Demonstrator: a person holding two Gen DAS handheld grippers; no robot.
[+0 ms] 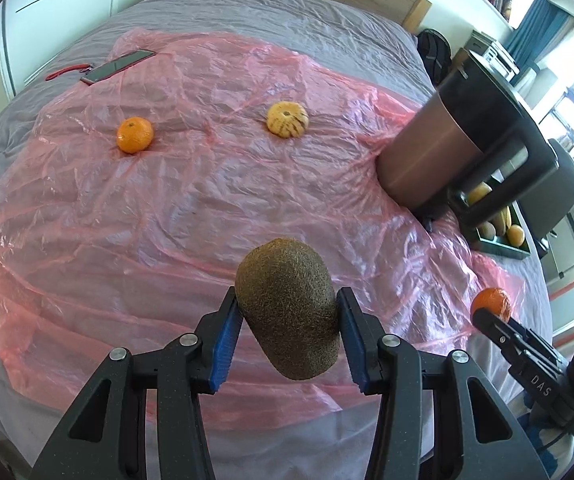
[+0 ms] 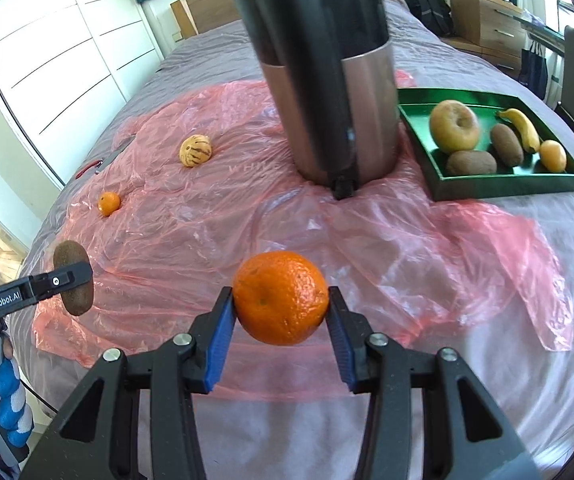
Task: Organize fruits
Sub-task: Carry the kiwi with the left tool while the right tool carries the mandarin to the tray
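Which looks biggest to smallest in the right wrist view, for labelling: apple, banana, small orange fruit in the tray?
1. Apple, clearly largest.
2. Banana, longer but thinner.
3. Small orange fruit, smallest.
All lie in the green tray.

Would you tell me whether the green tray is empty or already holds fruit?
It holds fruit. The green tray contains an apple, two kiwis, a banana and a small orange fruit.

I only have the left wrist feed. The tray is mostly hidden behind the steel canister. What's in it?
Observer: The green tray holds an apple, two kiwis, a banana and a small orange fruit.
Operator: Room left?
Observer: Yes, its back left corner is bare.
Operator: Right gripper's grip on the orange?
Observer: The right gripper has both pads against the orange, clear of the pink plastic sheet.
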